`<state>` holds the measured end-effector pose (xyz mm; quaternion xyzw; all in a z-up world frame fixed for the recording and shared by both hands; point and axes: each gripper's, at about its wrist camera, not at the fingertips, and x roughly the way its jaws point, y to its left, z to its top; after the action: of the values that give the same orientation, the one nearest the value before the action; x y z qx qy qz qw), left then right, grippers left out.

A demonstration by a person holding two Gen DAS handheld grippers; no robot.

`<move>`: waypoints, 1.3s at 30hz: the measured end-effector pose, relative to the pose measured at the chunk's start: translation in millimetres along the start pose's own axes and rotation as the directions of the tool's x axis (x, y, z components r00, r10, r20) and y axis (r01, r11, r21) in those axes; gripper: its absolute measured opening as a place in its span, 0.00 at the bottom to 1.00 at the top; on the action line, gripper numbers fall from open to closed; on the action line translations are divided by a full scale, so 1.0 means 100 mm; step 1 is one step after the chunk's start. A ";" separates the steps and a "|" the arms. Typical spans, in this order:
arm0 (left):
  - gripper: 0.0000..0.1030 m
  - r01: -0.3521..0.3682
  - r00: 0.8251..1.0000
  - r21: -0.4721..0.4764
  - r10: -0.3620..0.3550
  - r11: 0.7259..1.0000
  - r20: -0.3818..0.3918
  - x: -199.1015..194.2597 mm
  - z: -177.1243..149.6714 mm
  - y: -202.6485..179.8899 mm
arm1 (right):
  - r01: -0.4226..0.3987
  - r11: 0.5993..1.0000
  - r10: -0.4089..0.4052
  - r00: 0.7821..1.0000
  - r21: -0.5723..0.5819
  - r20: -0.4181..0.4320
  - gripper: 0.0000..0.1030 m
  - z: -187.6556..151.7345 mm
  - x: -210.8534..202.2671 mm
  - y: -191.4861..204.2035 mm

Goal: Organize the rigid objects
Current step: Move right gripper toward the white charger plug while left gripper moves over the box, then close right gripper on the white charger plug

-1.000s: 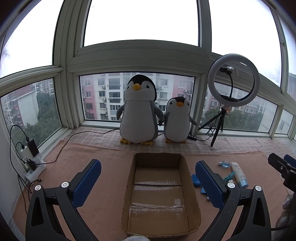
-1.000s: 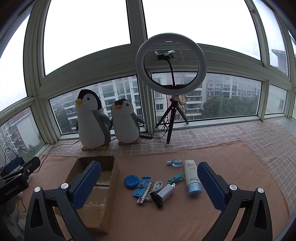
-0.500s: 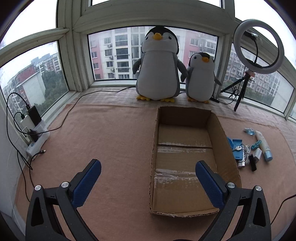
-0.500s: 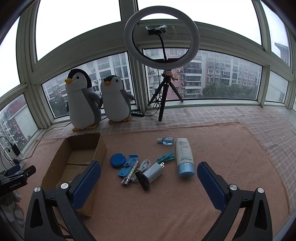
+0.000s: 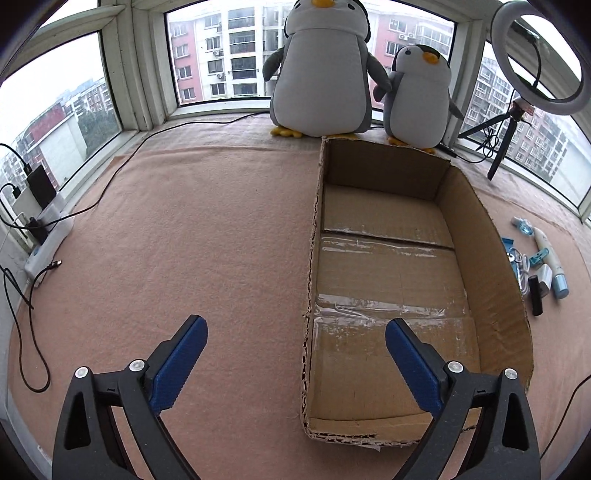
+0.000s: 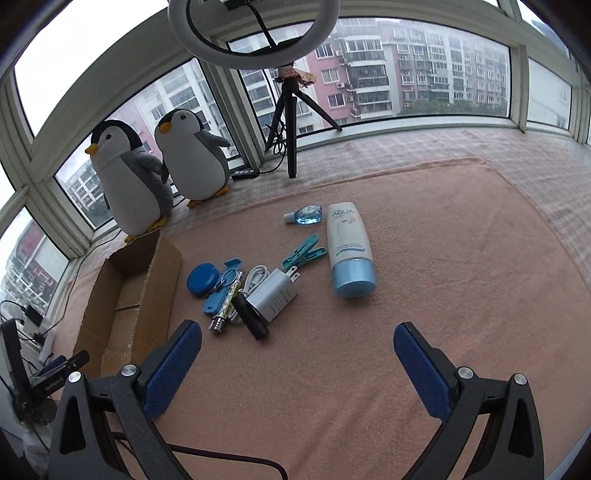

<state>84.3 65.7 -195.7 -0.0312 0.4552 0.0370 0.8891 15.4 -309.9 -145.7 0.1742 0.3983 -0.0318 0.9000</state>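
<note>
Cardboard box point(image 5: 399, 280) lies empty; tube point(image 6: 351, 249), charger point(image 6: 273, 295) and small items remain on the blanket beside it. Left gripper point(image 5: 295, 343) and right gripper point(image 6: 297, 345) hover, jaws wide apart, holding nothing; sorting appears not yet begun.

Ring light point(image 6: 255, 33) top beyond the frame edge.
</note>
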 end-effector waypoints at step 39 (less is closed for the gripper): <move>0.63 0.033 0.997 0.015 -0.032 0.999 -0.066 0.35 -0.02 -0.12 | -0.003 0.982 0.071 0.931 0.187 -0.358 0.24 0.28 1.28 0.00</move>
<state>104.1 54.9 -225.3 -0.0326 0.4839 0.0178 0.8743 122.3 -309.0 -221.2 0.2668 0.5497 -0.0187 0.7914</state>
